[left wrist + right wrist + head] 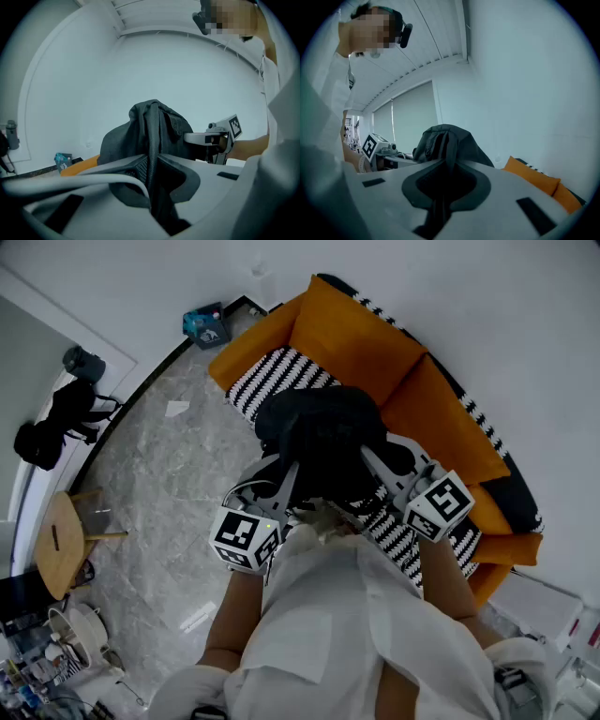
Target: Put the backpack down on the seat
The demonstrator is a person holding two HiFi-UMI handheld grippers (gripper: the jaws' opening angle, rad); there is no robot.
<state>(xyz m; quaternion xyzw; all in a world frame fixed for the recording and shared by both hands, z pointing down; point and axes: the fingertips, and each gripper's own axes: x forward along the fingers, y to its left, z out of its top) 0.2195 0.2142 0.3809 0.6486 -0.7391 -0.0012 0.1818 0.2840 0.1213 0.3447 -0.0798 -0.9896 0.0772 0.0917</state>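
A dark grey backpack hangs in the air above the striped seat of an orange sofa, held between both grippers. My left gripper is shut on the backpack's left side; its strap is pinched between the jaws. My right gripper is shut on the backpack's right side, dark fabric clamped between the jaws. The bag's lower part is hidden behind the grippers and my arms.
The orange sofa back runs along the white wall. A blue-green box sits on the floor by the sofa's left end. A round wooden side table and a dark bag on a stand stand at the left.
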